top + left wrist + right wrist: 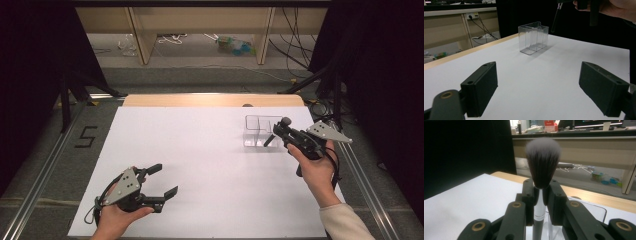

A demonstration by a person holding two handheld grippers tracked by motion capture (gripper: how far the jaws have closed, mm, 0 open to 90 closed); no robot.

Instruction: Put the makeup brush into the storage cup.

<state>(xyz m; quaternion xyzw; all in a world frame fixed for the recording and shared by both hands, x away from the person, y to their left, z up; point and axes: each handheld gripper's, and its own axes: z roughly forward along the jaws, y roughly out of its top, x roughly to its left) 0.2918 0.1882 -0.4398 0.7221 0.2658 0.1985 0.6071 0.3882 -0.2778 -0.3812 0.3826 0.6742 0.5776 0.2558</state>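
A makeup brush (543, 162) with dark, white-tipped bristles and a silver-and-black handle stands upright between my right gripper's (541, 188) jaws, which are shut on its ferrule. In the high view my right gripper (283, 128) holds the brush (270, 140) just above a clear, divided plastic box (255, 119) at the table's far right. The handle points down toward the box. The left gripper view has the same clear box (533, 37) with the brush handle (555, 20) hanging over it. My left gripper (167, 179) rests near the front left, open, with nothing between its jaws (539, 90).
A white sheet (200, 165) covers the table, with a wooden edge (210, 100) at the far side. Beyond it are wooden bench legs (142, 40), cables and a floor marking (86, 136). A metal rail (370, 185) runs along the right side.
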